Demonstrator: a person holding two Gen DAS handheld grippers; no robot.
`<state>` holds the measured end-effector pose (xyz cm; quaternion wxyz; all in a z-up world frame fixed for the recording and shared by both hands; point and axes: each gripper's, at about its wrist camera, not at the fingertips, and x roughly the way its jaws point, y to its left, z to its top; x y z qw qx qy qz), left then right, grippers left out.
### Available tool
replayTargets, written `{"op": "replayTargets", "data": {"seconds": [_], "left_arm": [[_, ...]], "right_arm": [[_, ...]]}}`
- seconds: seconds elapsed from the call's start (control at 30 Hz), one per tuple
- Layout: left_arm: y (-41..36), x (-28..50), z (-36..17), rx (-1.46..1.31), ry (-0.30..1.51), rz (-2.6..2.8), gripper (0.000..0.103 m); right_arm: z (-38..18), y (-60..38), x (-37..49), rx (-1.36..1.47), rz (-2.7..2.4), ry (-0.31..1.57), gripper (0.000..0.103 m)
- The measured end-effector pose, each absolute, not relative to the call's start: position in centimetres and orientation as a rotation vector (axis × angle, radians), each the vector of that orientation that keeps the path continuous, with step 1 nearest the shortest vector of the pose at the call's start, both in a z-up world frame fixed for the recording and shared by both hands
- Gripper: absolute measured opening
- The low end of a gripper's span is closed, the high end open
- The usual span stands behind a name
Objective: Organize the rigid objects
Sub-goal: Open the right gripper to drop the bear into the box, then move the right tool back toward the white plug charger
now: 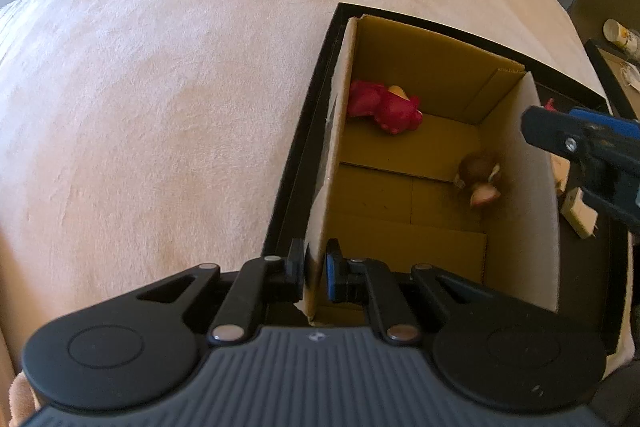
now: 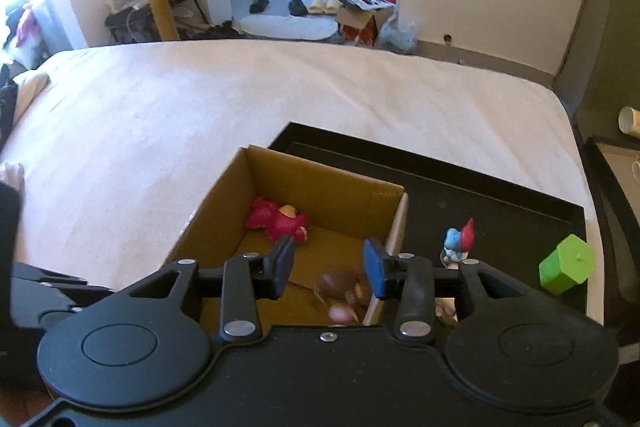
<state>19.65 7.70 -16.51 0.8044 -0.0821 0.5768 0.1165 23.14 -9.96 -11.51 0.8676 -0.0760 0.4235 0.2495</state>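
A cardboard box (image 1: 432, 83) (image 2: 320, 191) stands in a black tray (image 1: 304, 131) (image 2: 480, 195) on the bed. Inside lie a red figure (image 1: 384, 107) (image 2: 280, 221) and a brown figure (image 1: 480, 179) (image 2: 342, 291), the latter blurred in the right wrist view. My left gripper (image 1: 316, 275) is shut on the box's left wall near its near corner. My right gripper (image 2: 328, 263) is open above the box, over the brown figure; it also shows in the left wrist view (image 1: 580, 151). A blue and red figure (image 2: 458, 241) and a green block (image 2: 566, 263) sit in the tray right of the box.
The pink bedspread (image 1: 160, 107) (image 2: 200, 107) stretches left and beyond. White plug-like items (image 1: 578, 213) lie in the tray by the box's right wall. A dark side table with a cup (image 2: 628, 123) stands at the right. Clutter, shoes and boxes lie on the floor beyond the bed.
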Motion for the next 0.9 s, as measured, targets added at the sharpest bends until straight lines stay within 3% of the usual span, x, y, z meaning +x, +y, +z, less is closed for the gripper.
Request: {"op": "replayTargets", "data": {"seconds": [0.9], "left_arm": [[7.2, 19.1, -15.8, -0.162, 1.217, 0.269, 0.009]], "right_arm": [[-12.9, -18.9, 21.1, -0.02, 0.424, 0.951, 0.04]]}}
